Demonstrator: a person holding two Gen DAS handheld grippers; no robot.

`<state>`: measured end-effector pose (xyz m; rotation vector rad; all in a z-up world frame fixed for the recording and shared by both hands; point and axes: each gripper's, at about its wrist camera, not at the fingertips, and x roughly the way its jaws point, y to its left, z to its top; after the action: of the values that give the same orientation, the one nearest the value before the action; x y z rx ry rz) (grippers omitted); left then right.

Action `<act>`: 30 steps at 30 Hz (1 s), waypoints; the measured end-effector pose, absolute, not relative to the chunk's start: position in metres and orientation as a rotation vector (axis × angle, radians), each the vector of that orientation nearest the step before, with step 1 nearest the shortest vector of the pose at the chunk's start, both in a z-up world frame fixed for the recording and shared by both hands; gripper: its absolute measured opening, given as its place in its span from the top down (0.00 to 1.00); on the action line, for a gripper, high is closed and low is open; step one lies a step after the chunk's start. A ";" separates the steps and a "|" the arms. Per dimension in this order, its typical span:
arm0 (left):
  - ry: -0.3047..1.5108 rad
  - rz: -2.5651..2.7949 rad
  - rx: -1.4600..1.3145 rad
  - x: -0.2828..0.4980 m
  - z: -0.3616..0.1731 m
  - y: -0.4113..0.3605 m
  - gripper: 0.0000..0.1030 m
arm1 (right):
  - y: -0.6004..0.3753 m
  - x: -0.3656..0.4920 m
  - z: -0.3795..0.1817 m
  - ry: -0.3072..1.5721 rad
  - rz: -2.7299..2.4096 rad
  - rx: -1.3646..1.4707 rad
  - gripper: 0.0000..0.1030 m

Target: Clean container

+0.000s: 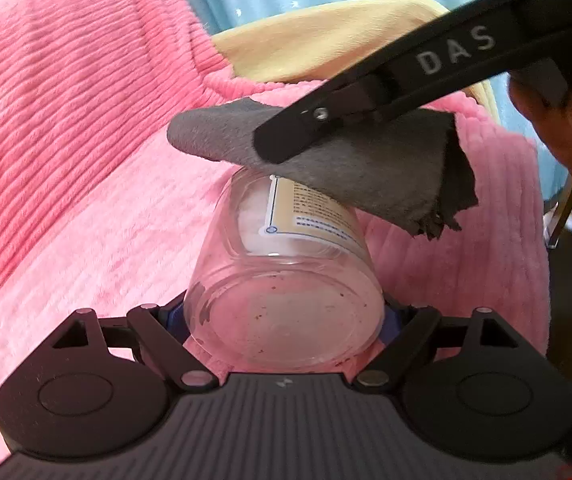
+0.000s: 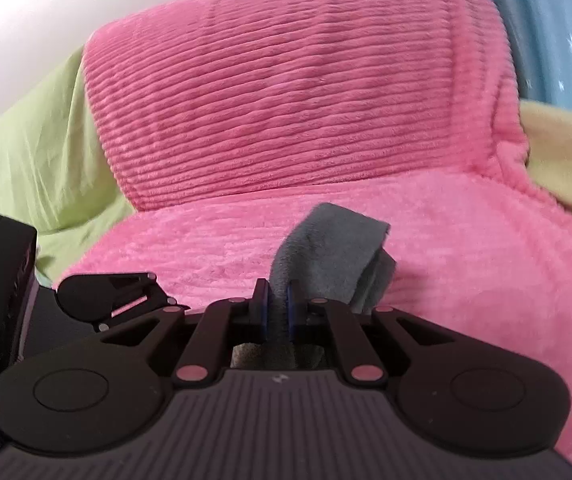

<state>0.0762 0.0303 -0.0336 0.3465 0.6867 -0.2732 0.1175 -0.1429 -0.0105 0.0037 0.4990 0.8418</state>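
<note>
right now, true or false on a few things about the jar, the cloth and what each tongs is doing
1. The left tongs grip a clear jar. True.
2. The jar is full of water. False: it looks empty, with small brown specks on the glass.
3. The right tongs are shut on a grey cloth. True.
4. The cloth is stuffed inside the jar. False: it rests against the outside, on the far end.
5. The jar has no label. False: a pale yellow label with print is on its side.
6. A pink ribbed blanket lies behind. True.
</note>
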 end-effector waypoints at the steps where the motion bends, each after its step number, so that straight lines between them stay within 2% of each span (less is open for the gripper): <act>1: 0.711 -0.289 0.289 0.078 -0.032 0.035 0.17 | -0.144 0.116 -0.010 0.497 0.835 -0.005 0.94; 5: 0.776 -0.321 0.139 0.084 -0.032 0.049 0.18 | -0.149 0.118 -0.010 0.524 0.828 0.033 0.92; 13: 0.645 -0.268 0.452 0.068 -0.033 0.021 0.18 | -0.153 0.105 0.003 0.528 1.028 0.085 0.92; 21: 0.663 -0.273 0.452 0.065 -0.035 0.024 0.18 | -0.139 0.109 -0.003 0.557 1.057 0.084 0.94; 30: 0.662 -0.273 0.458 0.064 -0.037 0.019 0.18 | -0.146 0.124 -0.009 0.535 0.856 0.069 0.94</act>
<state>0.0644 0.0188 -0.0372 0.4576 0.6621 -0.2732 0.1241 -0.1462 -0.0095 0.0687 0.5349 0.8557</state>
